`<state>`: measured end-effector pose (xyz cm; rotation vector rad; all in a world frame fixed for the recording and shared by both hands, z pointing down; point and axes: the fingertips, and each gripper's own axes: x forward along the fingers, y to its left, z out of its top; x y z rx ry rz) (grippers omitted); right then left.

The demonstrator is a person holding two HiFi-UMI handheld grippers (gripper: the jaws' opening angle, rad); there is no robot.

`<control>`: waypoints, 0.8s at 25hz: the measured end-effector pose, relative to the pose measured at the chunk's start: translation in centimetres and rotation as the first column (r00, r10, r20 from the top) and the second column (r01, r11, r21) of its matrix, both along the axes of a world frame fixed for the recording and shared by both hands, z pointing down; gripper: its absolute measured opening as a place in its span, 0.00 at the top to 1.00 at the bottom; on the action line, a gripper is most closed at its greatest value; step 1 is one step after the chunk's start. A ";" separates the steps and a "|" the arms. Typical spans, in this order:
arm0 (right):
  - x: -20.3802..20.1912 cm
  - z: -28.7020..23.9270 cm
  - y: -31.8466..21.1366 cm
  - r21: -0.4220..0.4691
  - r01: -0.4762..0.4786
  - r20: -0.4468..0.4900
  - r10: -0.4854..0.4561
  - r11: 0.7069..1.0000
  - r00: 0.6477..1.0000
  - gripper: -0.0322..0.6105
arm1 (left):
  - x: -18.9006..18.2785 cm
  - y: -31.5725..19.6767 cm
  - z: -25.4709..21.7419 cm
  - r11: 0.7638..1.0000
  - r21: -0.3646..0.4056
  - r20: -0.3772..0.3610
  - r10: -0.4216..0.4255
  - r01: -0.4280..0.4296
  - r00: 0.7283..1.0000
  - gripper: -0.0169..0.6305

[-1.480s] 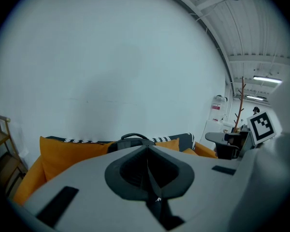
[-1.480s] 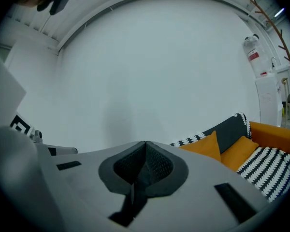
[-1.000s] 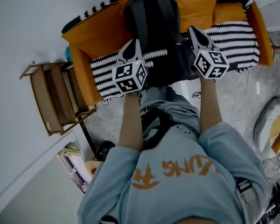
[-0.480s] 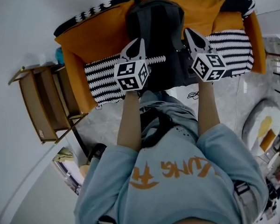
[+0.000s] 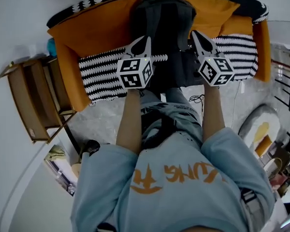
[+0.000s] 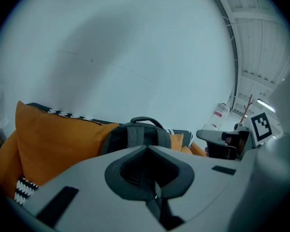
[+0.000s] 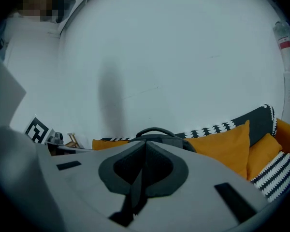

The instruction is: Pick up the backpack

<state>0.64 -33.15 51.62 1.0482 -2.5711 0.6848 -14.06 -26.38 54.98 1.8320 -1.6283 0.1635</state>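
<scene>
The dark grey backpack (image 5: 162,23) stands upright against the orange sofa (image 5: 94,30) cushions, just ahead of and between the two gripper tips. The left gripper (image 5: 146,39) has its jaws pressed together with nothing between them. It points at the backpack's left side. The right gripper (image 5: 195,33) is likewise closed and empty, by the backpack's right edge. A striped blanket (image 5: 99,71) lies under both.

The right gripper (image 7: 146,149) has its jaws pressed together with nothing between them. Just past their tips rises the dark backpack (image 7: 176,140), its handle (image 7: 154,129) arched on top. An orange cushion (image 7: 222,144) leans to its right, below a pale wall (image 7: 174,57).
</scene>
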 end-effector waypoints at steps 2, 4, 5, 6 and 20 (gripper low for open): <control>-0.4 0.4 -0.4 -0.011 0.029 0.012 -0.029 1.000 1.000 0.95 | 0.1 0.1 0.4 1.000 -0.015 -0.004 -0.006 0.006 1.000 0.94; -0.6 0.7 -1.1 -0.017 0.055 0.021 -0.055 0.998 0.998 0.95 | 0.3 -0.2 0.6 1.000 -0.024 0.000 -0.009 0.009 1.000 0.94; -0.5 0.8 -1.6 -0.018 0.065 0.021 -0.065 0.998 0.998 0.95 | 0.5 -0.5 0.5 1.000 -0.025 0.004 -0.009 0.009 1.000 0.94; -0.5 0.9 -2.1 -0.020 0.071 0.020 -0.071 0.997 0.997 0.95 | 0.7 -0.7 0.5 1.000 -0.027 0.008 -0.006 0.006 1.000 0.94; 1.3 5.0 -5.2 -0.108 0.192 -0.001 -0.193 0.976 0.981 0.95 | 1.0 -4.3 2.8 0.997 -0.075 0.011 0.008 -0.007 1.000 0.94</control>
